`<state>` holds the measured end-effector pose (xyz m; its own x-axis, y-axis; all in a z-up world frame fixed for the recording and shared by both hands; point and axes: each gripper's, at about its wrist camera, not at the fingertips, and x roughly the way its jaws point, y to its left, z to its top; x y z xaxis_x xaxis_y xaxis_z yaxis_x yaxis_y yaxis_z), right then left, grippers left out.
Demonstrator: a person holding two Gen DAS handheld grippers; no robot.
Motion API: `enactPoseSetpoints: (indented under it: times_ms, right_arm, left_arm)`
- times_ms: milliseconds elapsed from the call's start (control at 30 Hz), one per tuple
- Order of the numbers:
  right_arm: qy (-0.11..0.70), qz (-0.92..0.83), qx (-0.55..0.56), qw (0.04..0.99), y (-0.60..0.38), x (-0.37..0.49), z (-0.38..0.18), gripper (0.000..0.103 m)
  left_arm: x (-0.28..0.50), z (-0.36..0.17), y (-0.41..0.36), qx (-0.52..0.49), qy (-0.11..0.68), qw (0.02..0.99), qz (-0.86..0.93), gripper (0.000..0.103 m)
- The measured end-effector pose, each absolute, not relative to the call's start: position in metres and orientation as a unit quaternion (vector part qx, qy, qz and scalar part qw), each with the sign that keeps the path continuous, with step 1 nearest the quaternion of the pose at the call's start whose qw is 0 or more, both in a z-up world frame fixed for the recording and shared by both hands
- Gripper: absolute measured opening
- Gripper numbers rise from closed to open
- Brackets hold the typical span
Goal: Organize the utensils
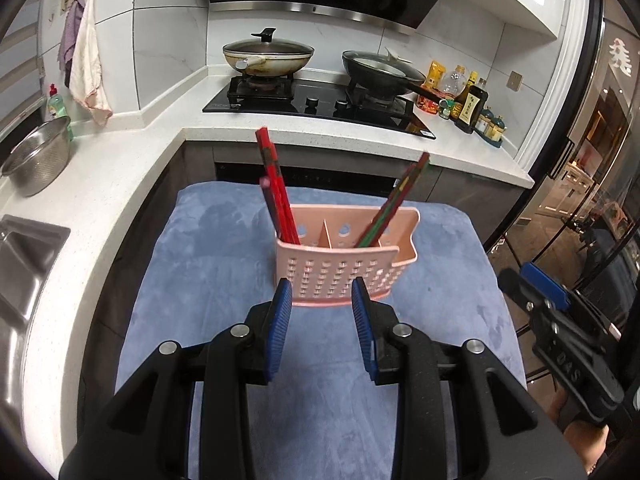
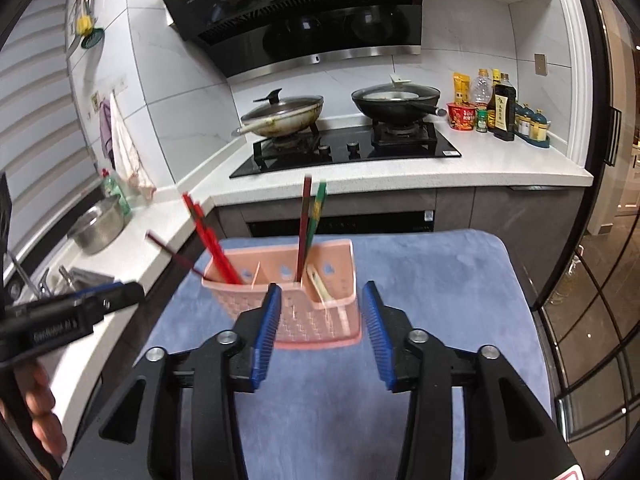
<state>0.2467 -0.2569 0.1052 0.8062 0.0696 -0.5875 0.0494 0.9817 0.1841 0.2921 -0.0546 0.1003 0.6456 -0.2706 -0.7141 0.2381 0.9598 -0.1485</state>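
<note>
A pink perforated utensil holder point(image 1: 384, 272) point(image 2: 320, 320) stands on a blue mat point(image 1: 208, 248) point(image 2: 432, 280). Red chopsticks point(image 1: 276, 184) point(image 2: 208, 236) lean in its left compartment. One dark stick point(image 2: 172, 254) tilts far out to the left and looks blurred. Green and dark red chopsticks point(image 1: 396, 196) point(image 2: 310, 220) stand in another compartment, and a cream utensil point(image 2: 320, 284) lies in the right one. My left gripper point(image 1: 320, 286) point(image 2: 120, 292) is open just short of the holder, with nothing between its pads. My right gripper point(image 2: 322, 292) point(image 1: 540, 284) is open too and holds nothing.
Behind the mat a white counter carries a gas hob point(image 1: 312, 100) with a lidded wok point(image 1: 268, 56) and a black pan point(image 1: 380, 72). Sauce bottles point(image 1: 468, 100) stand at the right. A steel bowl point(image 1: 36, 156) and a sink point(image 1: 20, 264) are on the left.
</note>
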Motion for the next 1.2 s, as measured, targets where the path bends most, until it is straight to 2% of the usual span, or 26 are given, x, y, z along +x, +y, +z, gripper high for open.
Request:
enactPoseSetpoints:
  times_ms: [400, 767, 833, 1067, 1200]
  right_arm:
    - [0.342, -0.011, 0.102, 0.934, -0.251, 0.178, 0.08, 0.046]
    - [0.371, -0.021, 0.08, 0.925, -0.242, 0.139, 0.054, 0.047]
    - [0.376, -0.02, 0.082, 0.923, -0.241, 0.135, 0.05, 0.05]
    - [0.387, -0.025, 0.076, 0.919, -0.238, 0.129, 0.043, 0.052]
    - [0.389, -0.03, 0.078, 0.918, -0.238, 0.13, 0.042, 0.057]
  left_arm:
    - [0.239, 0.077, -0.054, -0.023, 0.407, 0.902, -0.142, 0.03]
    - [0.202, 0.052, -0.058, 0.028, 0.403, 0.909, -0.1, 0.03]
    - [0.197, 0.046, -0.058, 0.03, 0.406, 0.908, -0.098, 0.034]
    - [0.19, 0.034, -0.059, 0.042, 0.41, 0.907, -0.085, 0.037]
    - [0.187, 0.031, -0.058, 0.043, 0.41, 0.908, -0.08, 0.048]
